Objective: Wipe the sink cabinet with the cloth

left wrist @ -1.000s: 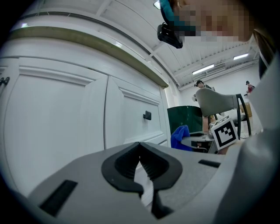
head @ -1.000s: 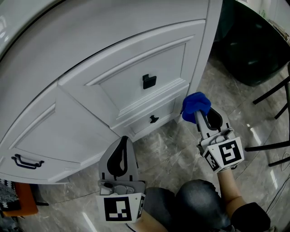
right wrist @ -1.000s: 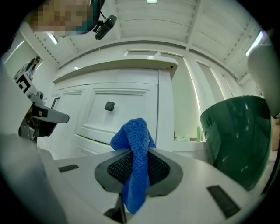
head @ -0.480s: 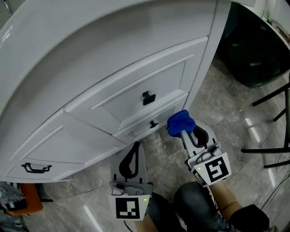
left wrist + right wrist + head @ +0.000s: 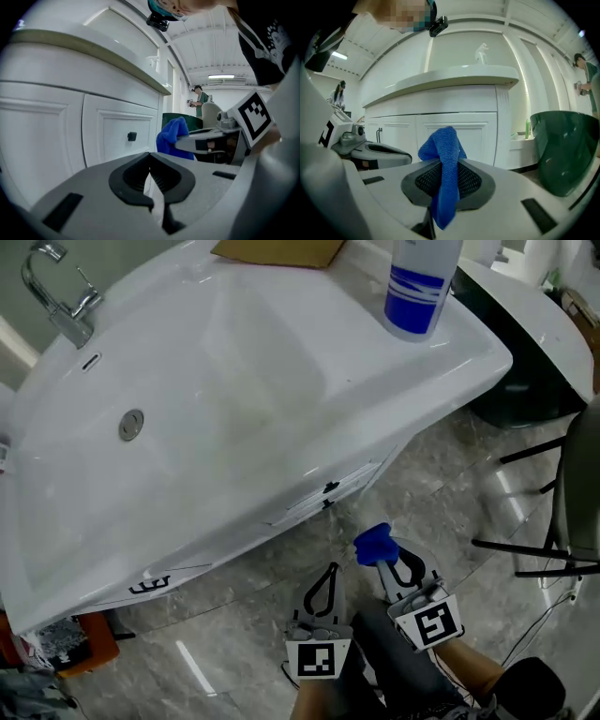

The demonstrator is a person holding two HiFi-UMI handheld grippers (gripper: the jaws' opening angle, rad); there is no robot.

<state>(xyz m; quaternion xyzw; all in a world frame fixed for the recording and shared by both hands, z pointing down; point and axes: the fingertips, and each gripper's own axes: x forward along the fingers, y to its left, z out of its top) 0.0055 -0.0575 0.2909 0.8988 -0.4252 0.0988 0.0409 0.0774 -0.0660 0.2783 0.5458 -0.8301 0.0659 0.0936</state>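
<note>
Both tongs have drawn back from the sink cabinet [image 5: 309,495] and the view now looks down on the basin [image 5: 234,352]. The blue cloth [image 5: 372,542], pinched in the right tongs [image 5: 382,561], hangs clear of the doors, and the left tongs [image 5: 330,570] are pressed together on nothing. To wipe well, I would press the bunched cloth flat on a door panel and sweep steadily, steering round the black knob [image 5: 132,136]. From above, the basin's rim hides most of the cabinet front.
</note>
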